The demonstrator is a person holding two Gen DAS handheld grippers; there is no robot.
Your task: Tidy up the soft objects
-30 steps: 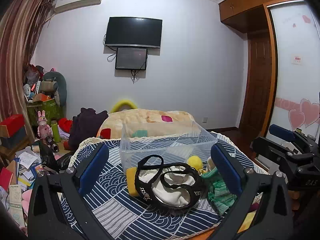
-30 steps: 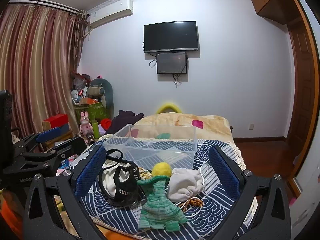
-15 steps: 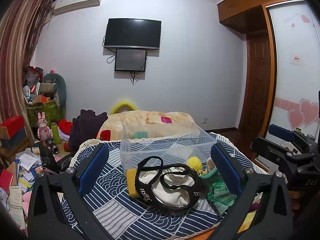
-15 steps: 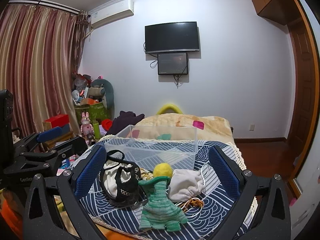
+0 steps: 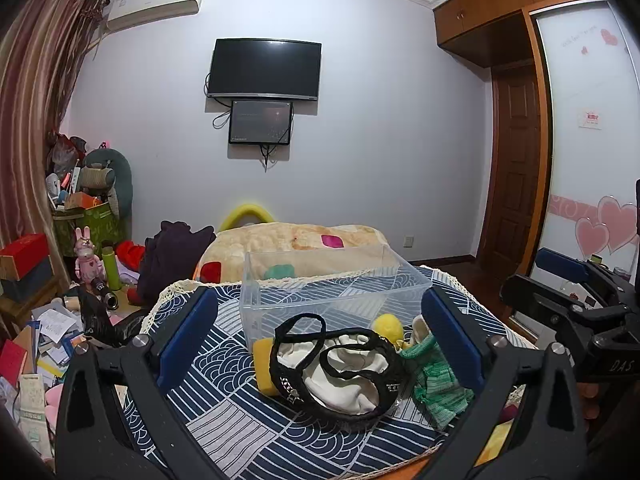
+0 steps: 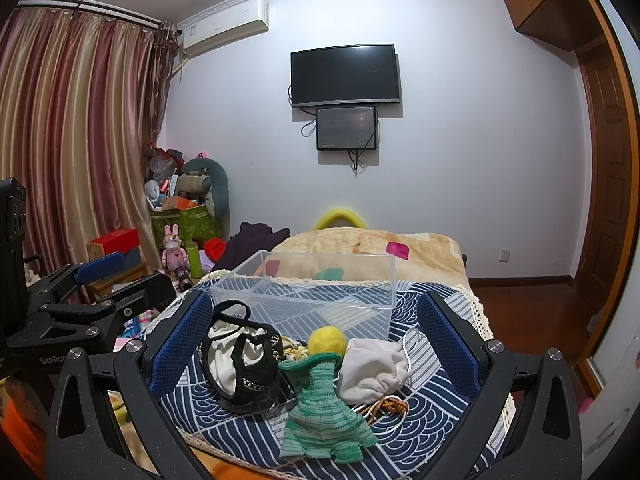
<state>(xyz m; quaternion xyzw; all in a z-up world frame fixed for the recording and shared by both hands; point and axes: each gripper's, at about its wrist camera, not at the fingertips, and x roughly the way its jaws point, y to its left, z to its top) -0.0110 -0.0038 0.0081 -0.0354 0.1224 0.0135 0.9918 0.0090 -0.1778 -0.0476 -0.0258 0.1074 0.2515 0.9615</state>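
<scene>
A clear plastic bin [image 5: 332, 296] [image 6: 308, 300] stands empty on the blue patterned cloth [image 5: 224, 404]. In front of it lie a black-and-white mesh bag [image 5: 340, 372] [image 6: 240, 364], a yellow sponge [image 5: 262, 364], a yellow ball [image 5: 387, 326] [image 6: 327, 340], a green knitted piece [image 5: 436, 380] [image 6: 324, 408] and a white drawstring pouch [image 6: 374, 368]. My left gripper [image 5: 320, 340] is open, above and before the mesh bag. My right gripper [image 6: 316, 340] is open, before the green knit and pouch. Each gripper shows at the other view's edge.
A bed with a beige blanket [image 5: 296, 244] lies behind the table. Clutter, boxes and a pink rabbit toy [image 5: 86, 256] fill the left floor. A wooden door [image 5: 512, 168] and wardrobe are at the right. The table's near edge [image 6: 224, 456] is just below the objects.
Both views have shifted only slightly; the objects sit a touch lower in the frames. Nothing was taken hold of or let go.
</scene>
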